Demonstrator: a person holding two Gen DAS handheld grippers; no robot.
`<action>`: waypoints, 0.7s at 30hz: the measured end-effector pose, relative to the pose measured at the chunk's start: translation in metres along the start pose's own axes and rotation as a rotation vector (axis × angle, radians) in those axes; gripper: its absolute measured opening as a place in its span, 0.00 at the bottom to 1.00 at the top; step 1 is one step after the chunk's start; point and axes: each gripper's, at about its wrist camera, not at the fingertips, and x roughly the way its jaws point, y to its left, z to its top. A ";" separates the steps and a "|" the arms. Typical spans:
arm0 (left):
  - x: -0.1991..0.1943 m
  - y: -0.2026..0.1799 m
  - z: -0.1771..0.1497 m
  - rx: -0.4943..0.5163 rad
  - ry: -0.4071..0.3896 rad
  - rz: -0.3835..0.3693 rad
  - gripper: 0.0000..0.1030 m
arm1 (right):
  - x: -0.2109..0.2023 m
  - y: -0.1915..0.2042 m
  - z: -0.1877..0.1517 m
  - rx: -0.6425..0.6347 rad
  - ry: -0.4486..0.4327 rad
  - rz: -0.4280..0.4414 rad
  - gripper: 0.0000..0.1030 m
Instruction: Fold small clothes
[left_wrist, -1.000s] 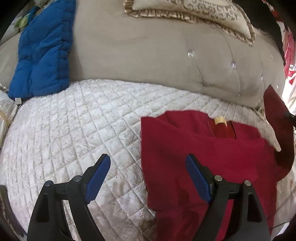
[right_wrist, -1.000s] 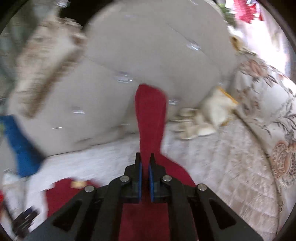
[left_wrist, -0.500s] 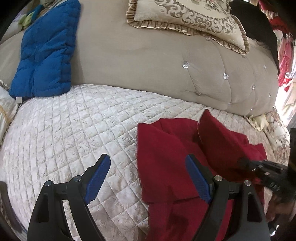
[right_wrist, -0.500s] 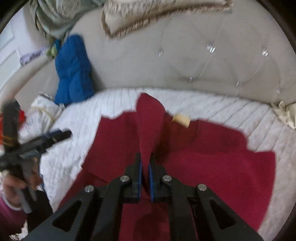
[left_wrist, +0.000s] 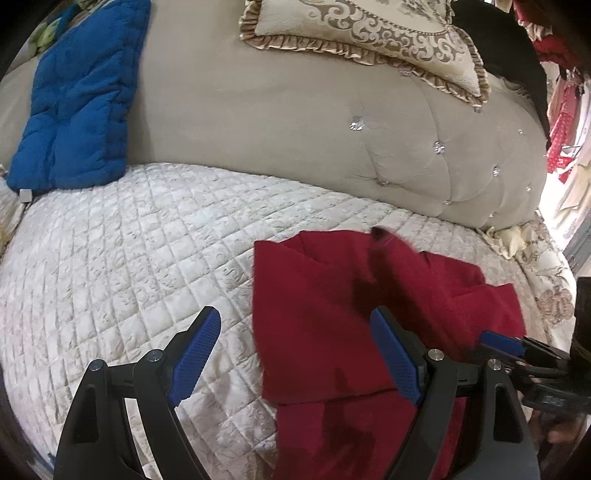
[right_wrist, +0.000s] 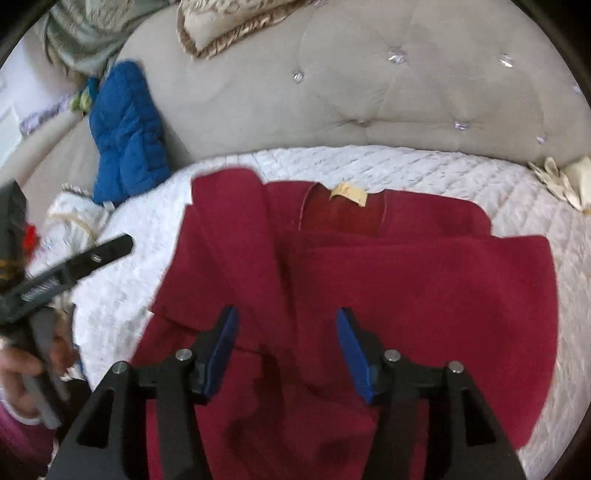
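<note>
Sleeve fold, fingers releasing.
Right gripper (right_wrist: 286, 354) opening, nothing pinched, red top (right_wrist: 406, 280) on bed (left_wrist: 122, 258) just ahead; left gripper (left_wrist: 295, 354) spread wide, empty, top's edge between its fingers. Best lifted clear before smoothing. Deep red, tan neck label (right_wrist: 349, 194), sleeve laid across.

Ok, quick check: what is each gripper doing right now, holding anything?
Left gripper: open, holding nothing, above the quilt's edge by the red garment.
Right gripper: jaws opening, garment lying below, not pinched.
</note>
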 end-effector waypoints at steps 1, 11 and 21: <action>0.000 0.000 0.001 -0.006 -0.003 -0.015 0.63 | -0.006 0.000 -0.001 0.004 -0.014 0.010 0.65; 0.036 -0.013 0.002 0.001 0.068 -0.033 0.63 | -0.084 -0.042 -0.027 0.117 -0.175 -0.183 0.76; 0.073 -0.053 0.000 0.127 0.159 -0.097 0.00 | -0.085 -0.130 -0.034 0.327 -0.180 -0.268 0.78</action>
